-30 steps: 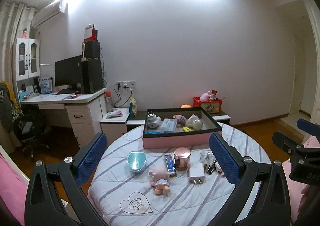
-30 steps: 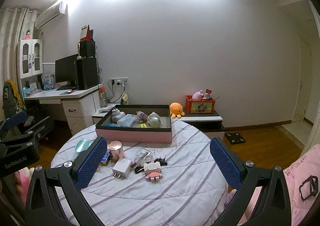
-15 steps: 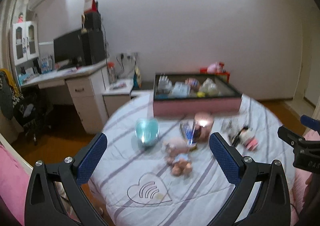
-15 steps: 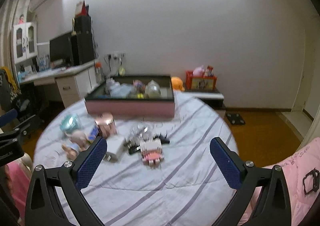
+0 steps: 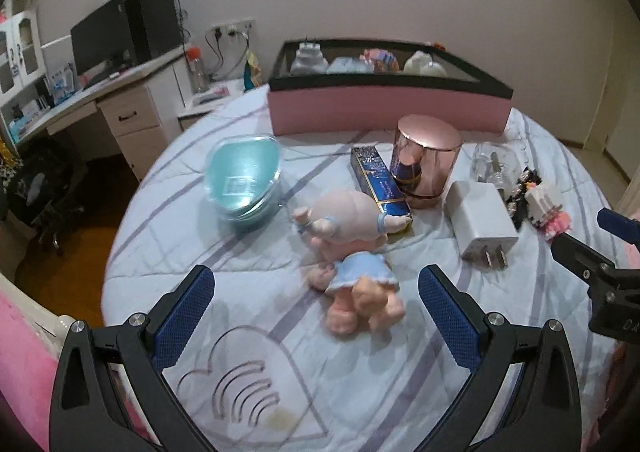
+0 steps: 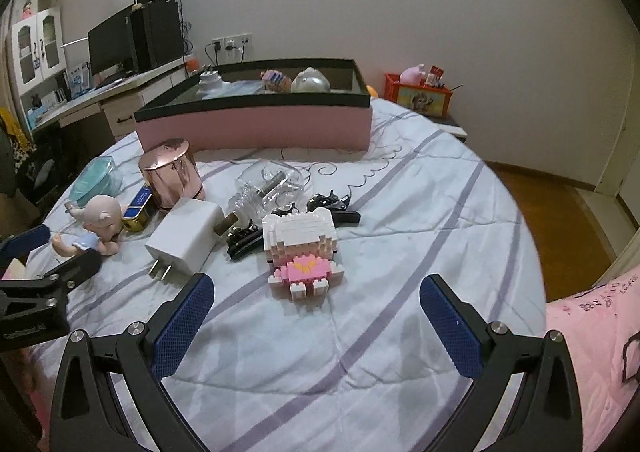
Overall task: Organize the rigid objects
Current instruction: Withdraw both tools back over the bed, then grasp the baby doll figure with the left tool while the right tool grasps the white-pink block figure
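Striped round desk (image 5: pixel 248 284) filled both views: both spread, empty hand-held grippers, left (image 5: pixel 316 316) and right (image 6: pixel 316 322), had dropped close over doll (image 5: pixel 352 248) and brick figure (image 6: pixel 302 248), likely pick-ups for the pink box (image 6: pixel 256 124).

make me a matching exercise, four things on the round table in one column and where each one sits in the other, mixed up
Things
1. doll
2. block figure
3. rose-gold canister
4. teal dish

Places
A. just ahead of the open right gripper
B. just ahead of the open left gripper
C. nearest the pink box, beside the blue carton
D. toward the table's left edge, beyond the doll

Pairs: 1-B, 2-A, 3-C, 4-D
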The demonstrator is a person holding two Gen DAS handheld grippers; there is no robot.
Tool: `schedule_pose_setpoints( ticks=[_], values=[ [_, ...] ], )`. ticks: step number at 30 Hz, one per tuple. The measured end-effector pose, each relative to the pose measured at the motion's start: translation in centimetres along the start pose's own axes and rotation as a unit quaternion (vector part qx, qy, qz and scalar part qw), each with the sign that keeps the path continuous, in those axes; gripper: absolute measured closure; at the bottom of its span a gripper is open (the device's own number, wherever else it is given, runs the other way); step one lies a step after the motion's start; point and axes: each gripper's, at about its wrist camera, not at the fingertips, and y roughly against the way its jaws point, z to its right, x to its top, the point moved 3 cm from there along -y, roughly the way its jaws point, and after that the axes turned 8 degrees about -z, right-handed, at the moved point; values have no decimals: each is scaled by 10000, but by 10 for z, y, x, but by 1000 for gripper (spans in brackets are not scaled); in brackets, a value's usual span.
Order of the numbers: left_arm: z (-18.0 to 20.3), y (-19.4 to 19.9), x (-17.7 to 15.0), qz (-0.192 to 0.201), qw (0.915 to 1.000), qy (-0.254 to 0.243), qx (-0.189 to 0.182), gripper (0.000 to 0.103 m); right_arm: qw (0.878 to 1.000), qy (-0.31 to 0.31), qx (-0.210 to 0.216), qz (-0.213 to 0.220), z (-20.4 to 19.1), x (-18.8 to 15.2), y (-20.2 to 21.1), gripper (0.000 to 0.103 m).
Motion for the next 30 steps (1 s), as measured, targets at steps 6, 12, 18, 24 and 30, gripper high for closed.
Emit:
schedule_pose_setpoints(
  ticks=[6, 12, 18, 24, 30],
  values=[
    [9, -16, 8, -229, 9993, -191, -205, 36, 9998, 40, -17, -187, 0, 11, -15, 0],
    [9, -15, 9, -265, 9988, -203, -349, 43, 9987, 161, 116, -468, -1, 20, -32, 27],
    [15, -11, 7, -173, 9986, -398, -308, 55, 9978, 372, 148, -531, -7, 20, -34, 50],
    [15, -2, 3, -156, 9984, -355, -421, 55, 9983, 355, 218, -395, -4, 15, -24, 58],
    [17, 16, -1, -23, 9973, -249, -687, 55, 9989, 142, 432, -72, 0, 9, 5, 58]
  ],
)
